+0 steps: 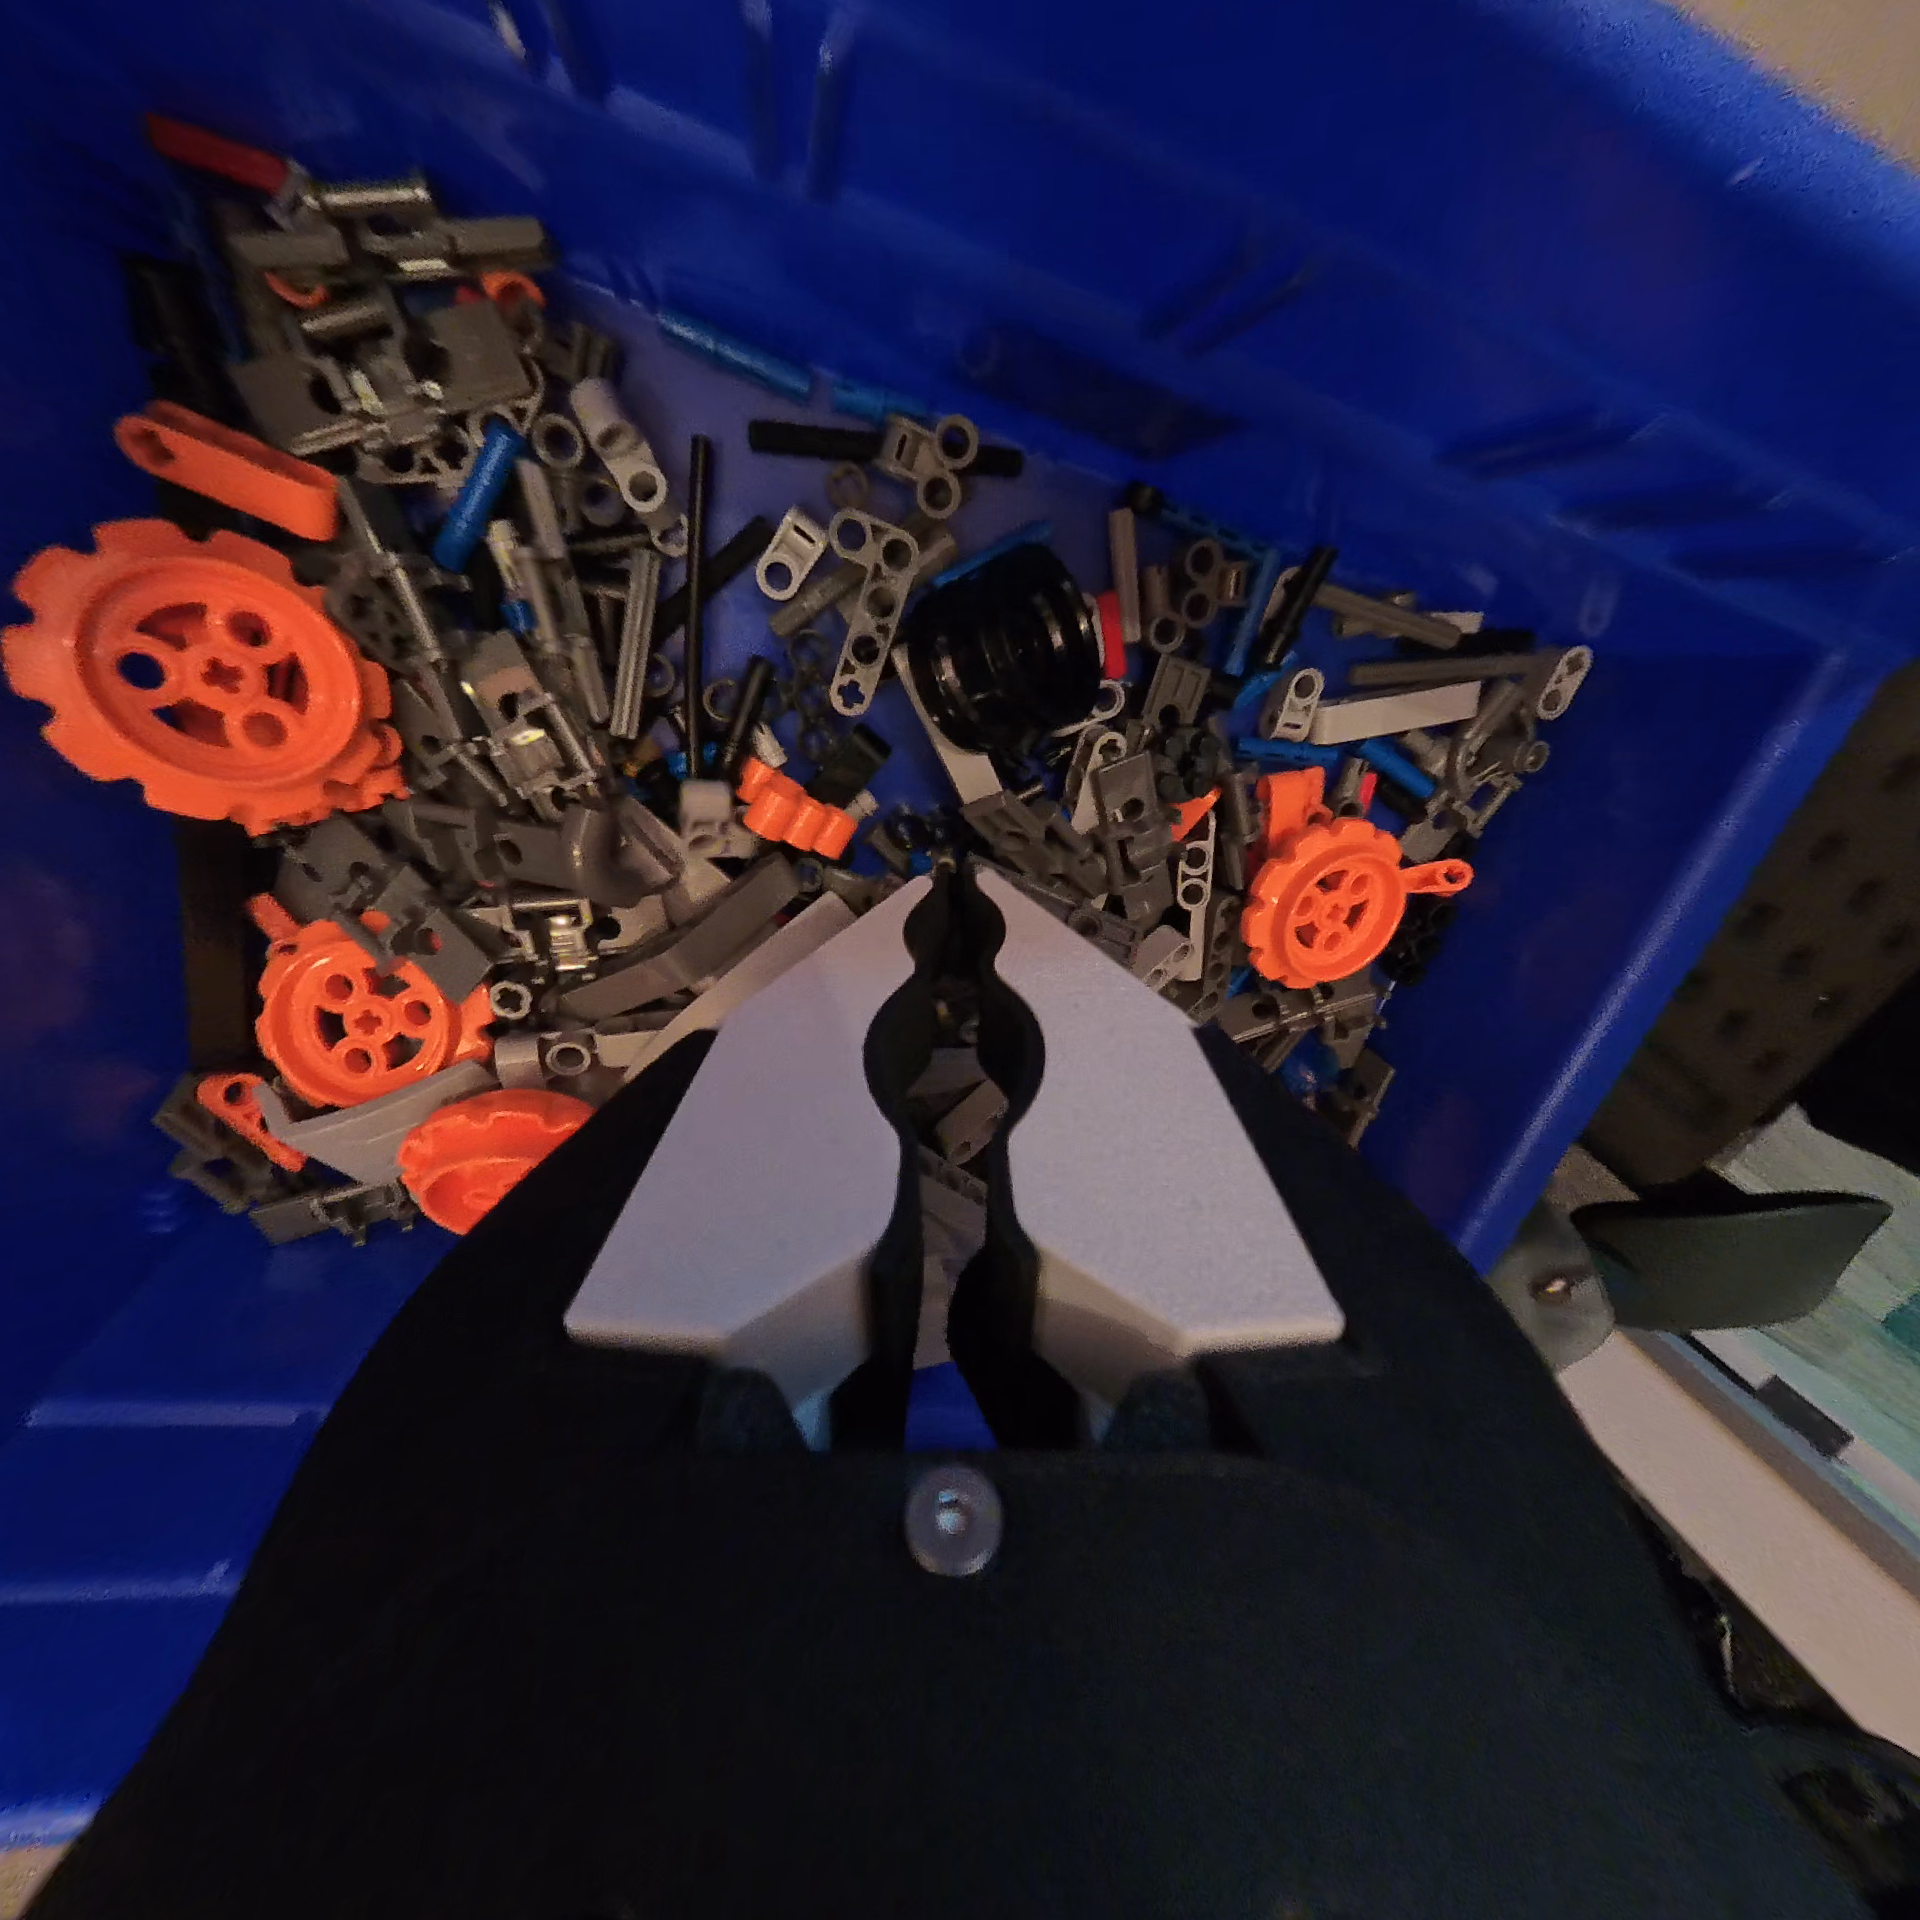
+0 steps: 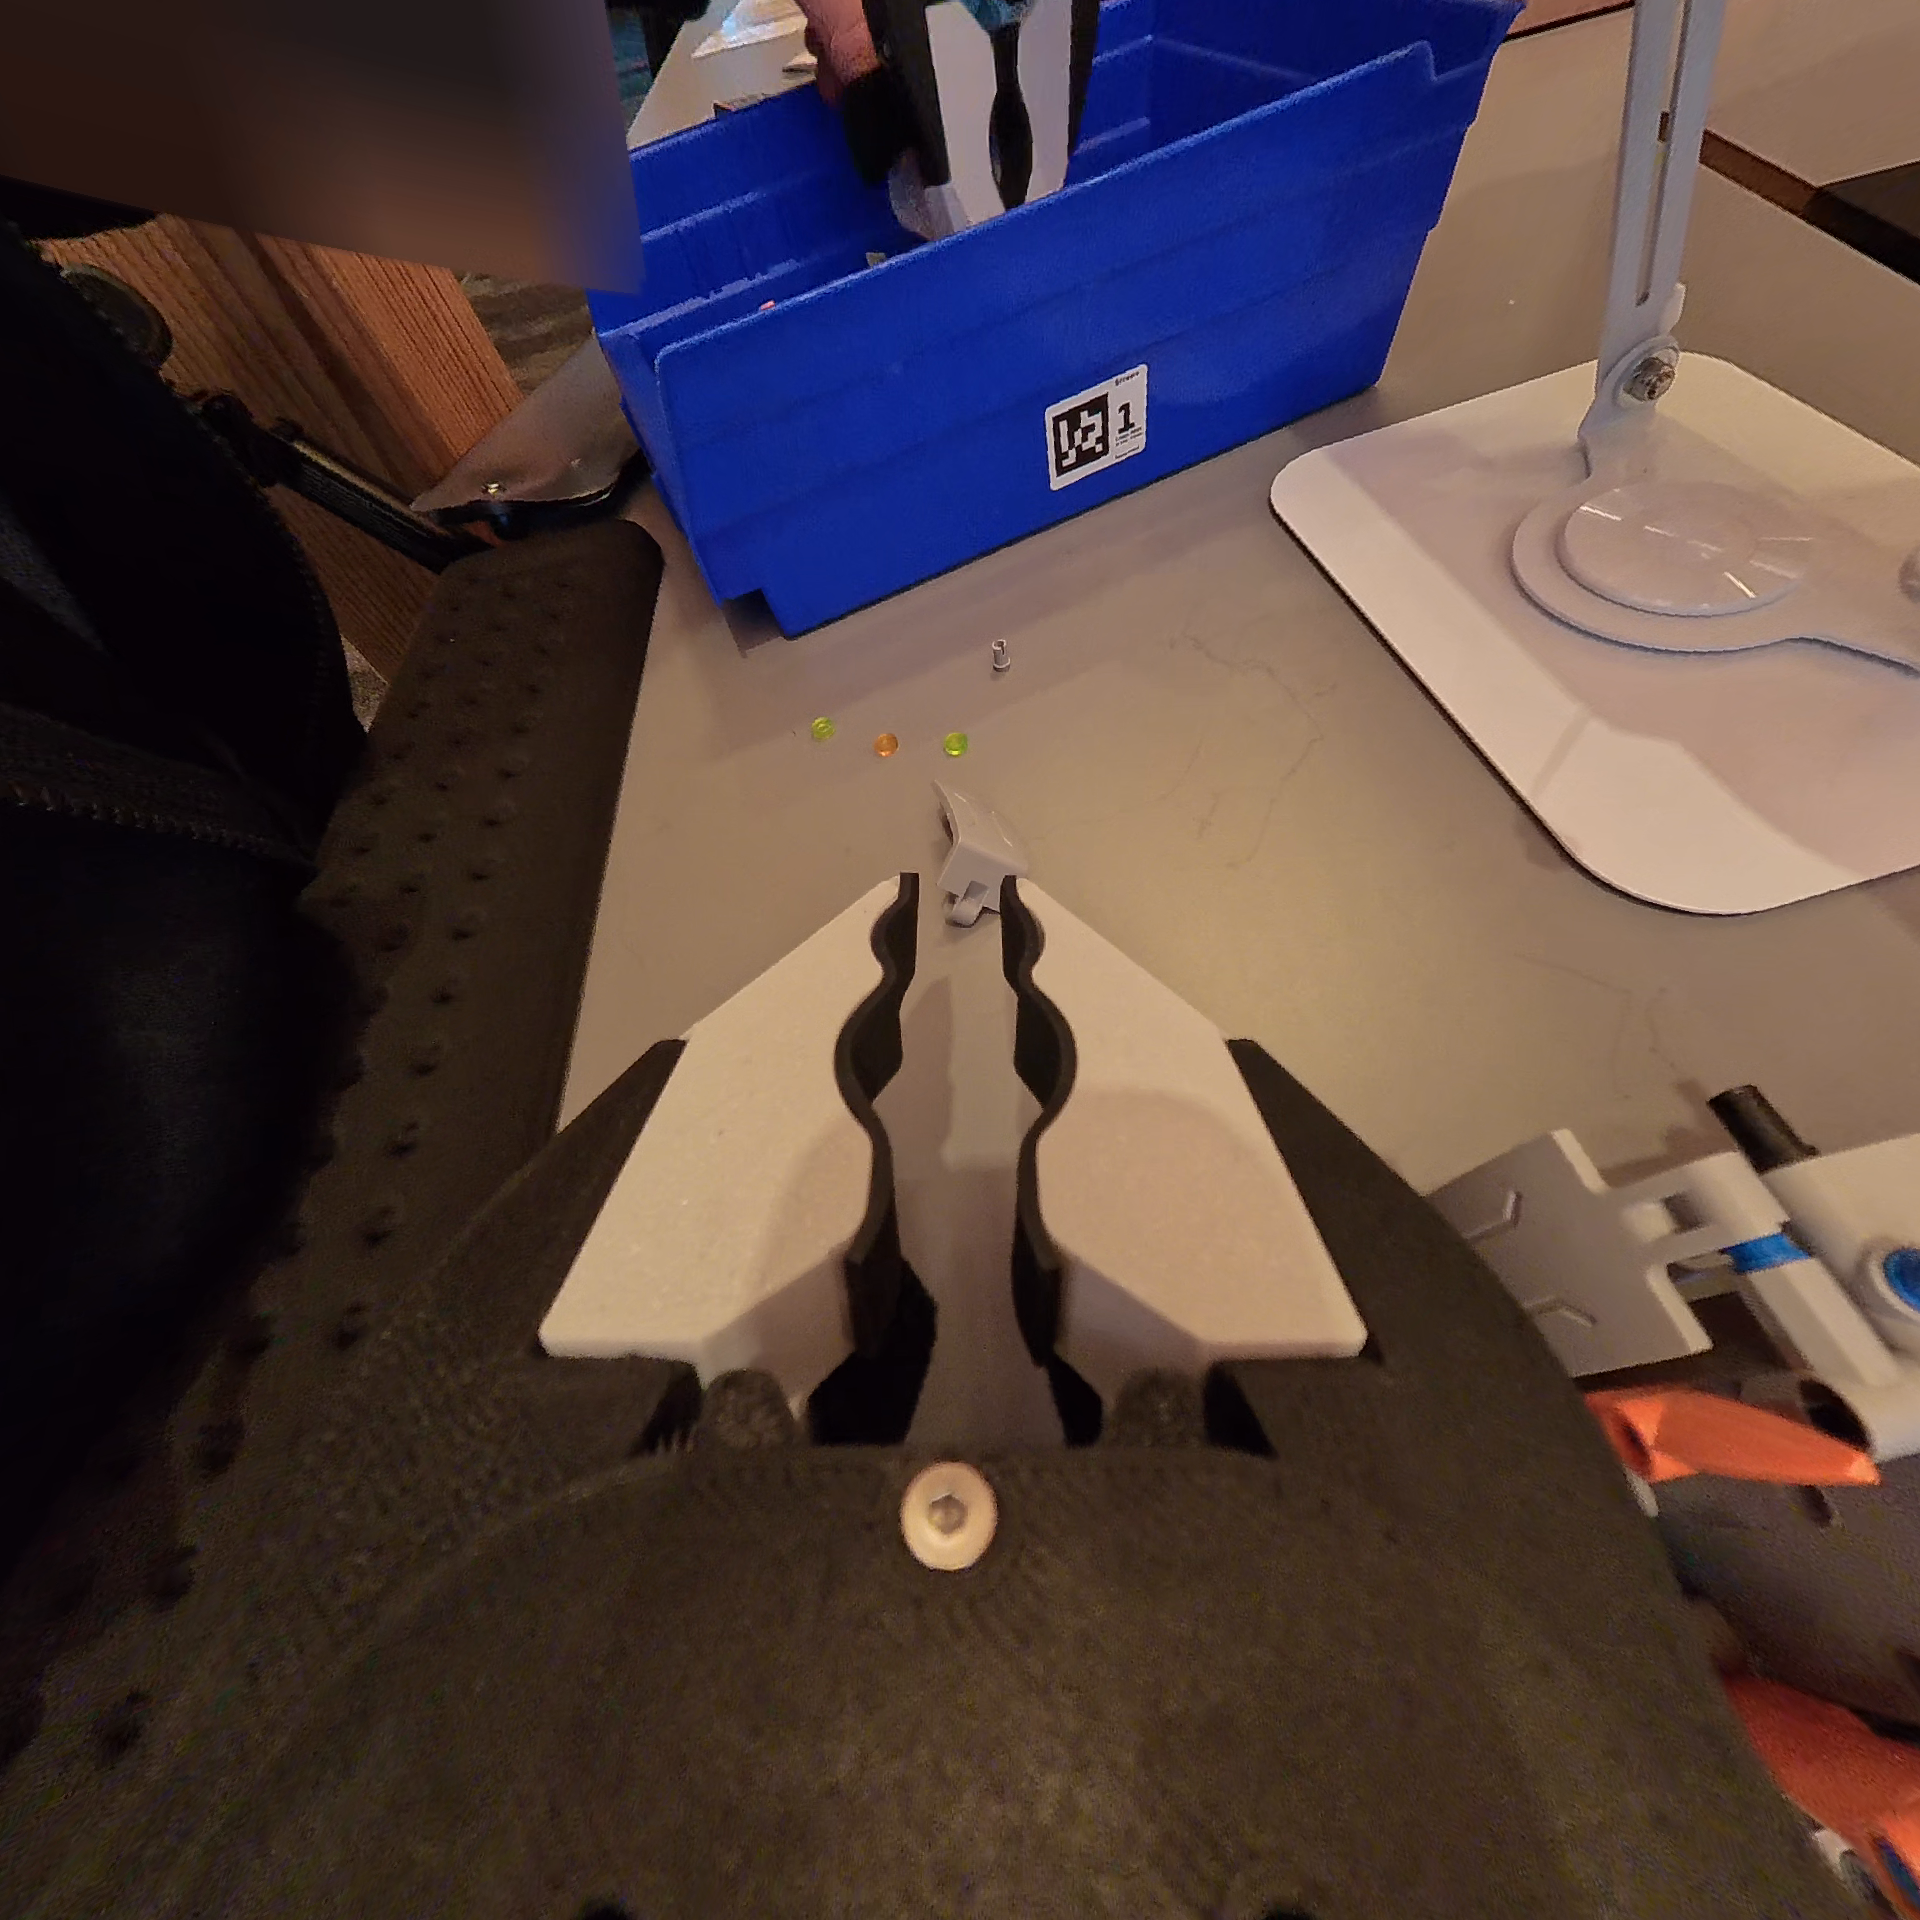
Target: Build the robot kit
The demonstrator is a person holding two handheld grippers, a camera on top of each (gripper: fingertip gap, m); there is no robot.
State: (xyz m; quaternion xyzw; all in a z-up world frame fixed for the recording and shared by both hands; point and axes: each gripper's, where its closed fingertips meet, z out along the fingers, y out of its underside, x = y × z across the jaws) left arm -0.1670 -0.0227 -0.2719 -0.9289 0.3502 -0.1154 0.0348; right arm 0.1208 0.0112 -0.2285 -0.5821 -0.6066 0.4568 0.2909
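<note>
My left gripper (image 1: 953,881) reaches down into a blue bin (image 1: 1247,208) holding a heap of grey, black, blue and orange building parts. Its tips are closed together at the pile's near edge; I cannot tell if a small piece is pinched. Orange toothed wheels (image 1: 208,675) (image 1: 1325,904) and a black tyre (image 1: 1003,649) lie around it. My right gripper (image 2: 958,883) is slightly open, low over the grey table. A small light grey curved part (image 2: 977,831) sits at its tips, its peg between the fingers.
Two green studs (image 2: 823,729) (image 2: 955,744), an orange stud (image 2: 885,744) and a small grey pin (image 2: 1000,655) lie on the table before the bin (image 2: 935,468). A white stand base (image 2: 1621,665) is at right, a part-built grey and orange model (image 2: 1714,1299) at lower right, a black dotted pad (image 2: 468,831) at left. Left tips to right tips: about 30 cm.
</note>
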